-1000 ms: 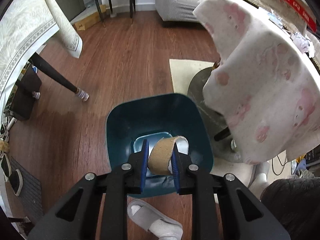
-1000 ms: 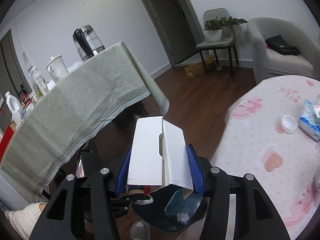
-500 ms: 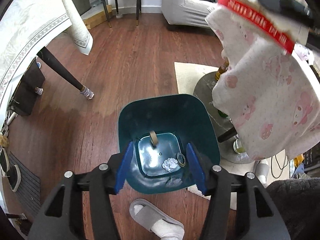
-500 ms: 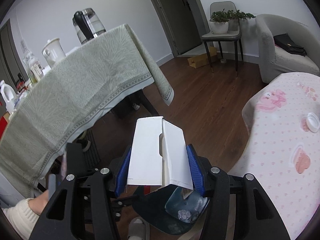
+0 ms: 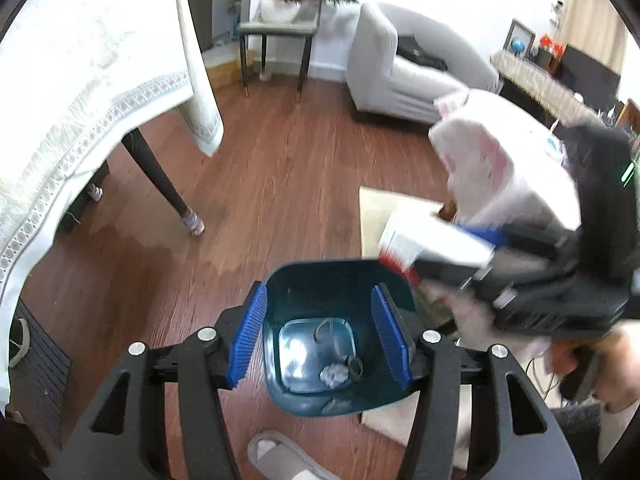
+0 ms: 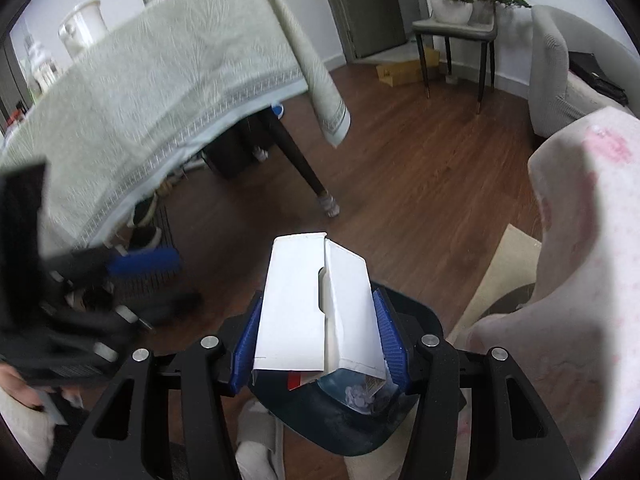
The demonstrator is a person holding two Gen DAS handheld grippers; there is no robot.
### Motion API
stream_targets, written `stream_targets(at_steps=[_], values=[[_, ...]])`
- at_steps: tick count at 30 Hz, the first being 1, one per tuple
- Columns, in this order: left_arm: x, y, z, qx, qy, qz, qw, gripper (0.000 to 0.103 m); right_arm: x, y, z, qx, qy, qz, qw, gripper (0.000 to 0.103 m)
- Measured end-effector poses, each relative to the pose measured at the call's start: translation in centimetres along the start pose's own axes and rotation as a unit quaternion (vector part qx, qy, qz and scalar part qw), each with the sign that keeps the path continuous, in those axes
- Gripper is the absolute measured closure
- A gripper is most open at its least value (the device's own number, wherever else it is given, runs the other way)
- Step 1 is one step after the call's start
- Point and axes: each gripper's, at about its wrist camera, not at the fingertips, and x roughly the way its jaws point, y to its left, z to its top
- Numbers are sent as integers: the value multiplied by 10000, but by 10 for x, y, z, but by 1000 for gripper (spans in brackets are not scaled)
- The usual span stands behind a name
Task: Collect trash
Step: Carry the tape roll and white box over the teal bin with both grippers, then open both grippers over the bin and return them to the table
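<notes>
- The left gripper [image 5: 320, 332] hangs above the teal bin [image 5: 394, 394]. Its blue pads [image 5: 250, 338] are spread wide, about as far apart as the bin's mouth, with nothing between them.
- In the bin's bottom lie a crumpled white paper wad [image 5: 334, 374], a loop of brown tape [image 5: 326, 326] toward the far wall, and a dark ring [image 5: 356, 365] beside the wad. All look light and need no more handling.
- The bin stands on the wooden floor [image 5: 280, 184], its right side at the edge of a beige mat [image 5: 380, 208], with a grey slipper [image 5: 280, 456] just beside its near rim.
- The right gripper [image 6: 320, 344] is closed on a flattened white carton [image 6: 308, 312], pads pressing its two long side edges. From the left wrist view the carton [image 5: 428, 242] juts out at the bin's far right corner.
- The carton is thin cardboard: light, and stiff along its folded edges but easily bowed across its broad faces. A central flap with a cut slot stands slightly proud, so the panel could buckle or spring under a harder squeeze.
- The present hold across the side edges near the lower end seems sound to me; a grip on the free upper end would likely let it sag.
- Being long relative to the bin mouth, the carton should probably go in end first; laid flat, it may bridge the rim.
- To the right, a table in a pink-patterned cloth [image 6: 592, 240] crowds the bin, and the cloth could snag the carton's corner.
</notes>
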Motion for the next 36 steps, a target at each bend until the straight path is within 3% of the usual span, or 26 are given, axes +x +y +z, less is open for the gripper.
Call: stream_targets(at_steps=[13, 18, 23, 31, 36], values=[[-33, -8, 13, -57, -560, -99, 9984, 65, 48, 21, -30, -492, 716, -272, 9959, 49], [-45, -14, 20, -61, -740, -207, 9970, 67, 53, 27, -40, -724, 859, -383, 9929, 35], [-55, -19, 24, -57, -874, -285, 9958, 67, 46, 22, -40, -675, 804, -445, 9935, 27], [-64, -32, 32, -158, -1030, -424, 9937, 67, 22, 17, -43, -647, 679, -266, 9952, 27], [-76, -48, 40, -144, -1278, -458, 9906, 67, -7, 20, -41, -738, 380, -67, 9965, 27]])
